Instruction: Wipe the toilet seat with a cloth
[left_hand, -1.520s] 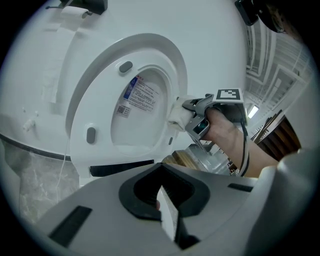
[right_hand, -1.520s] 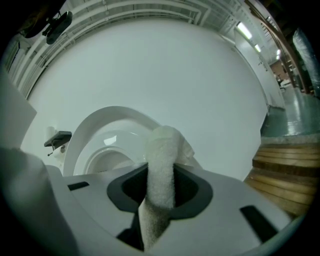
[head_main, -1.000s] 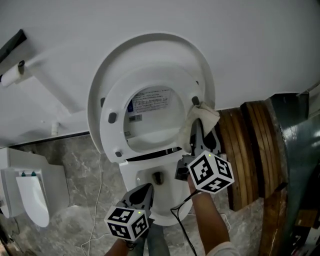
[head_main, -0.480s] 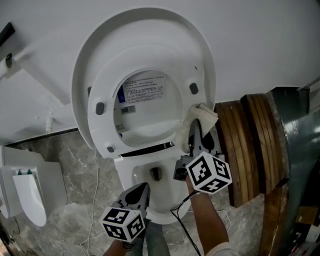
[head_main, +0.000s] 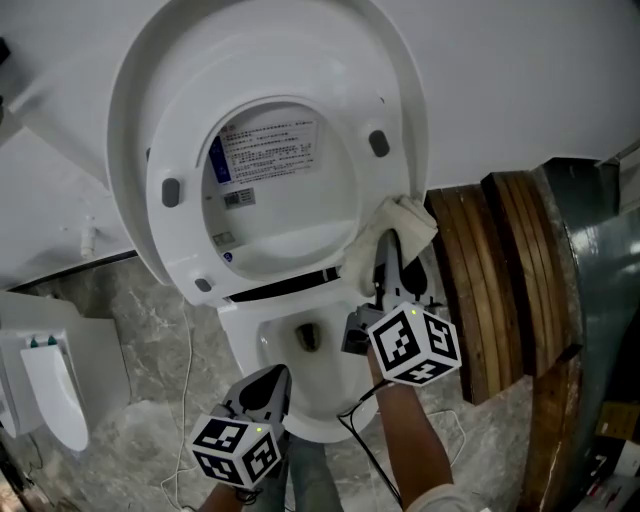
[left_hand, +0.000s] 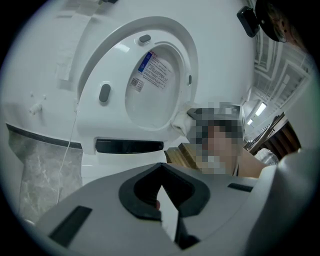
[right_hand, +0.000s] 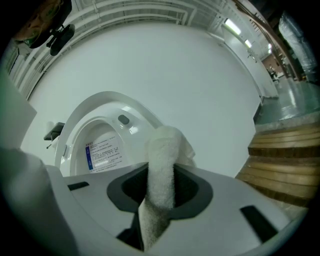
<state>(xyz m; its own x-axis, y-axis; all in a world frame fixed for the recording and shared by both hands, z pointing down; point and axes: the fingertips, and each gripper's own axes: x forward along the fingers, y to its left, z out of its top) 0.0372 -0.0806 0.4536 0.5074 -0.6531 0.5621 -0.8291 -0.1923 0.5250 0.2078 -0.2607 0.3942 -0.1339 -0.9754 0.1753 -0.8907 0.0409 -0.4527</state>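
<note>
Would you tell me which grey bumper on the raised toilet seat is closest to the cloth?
The bumper on the right side of the seat in the head view, just above the cloth; the other two sit along its left side.

White painted wall (head_main: 520, 80) fills the top. Grey marbled stone floor (head_main: 150, 330) sits below it on the left. Stack of brown curved wooden boards (head_main: 500, 290) leans against the wall at right and also shows in the right gripper view (right_hand: 285, 165). Dark green-grey metal panel (head_main: 600, 290) is just beside the boards, at the far right. White plastic unit with a rounded front (head_main: 50, 390) is at lower left, with two small teal spots (head_main: 40, 342) on top. Thin white cord (head_main: 188, 400) trails over the floor. Small white pipe fitting (head_main: 88, 238) is on the wall at left. Bright ceiling strip lights (right_hand: 231, 25) show overhead.
</note>
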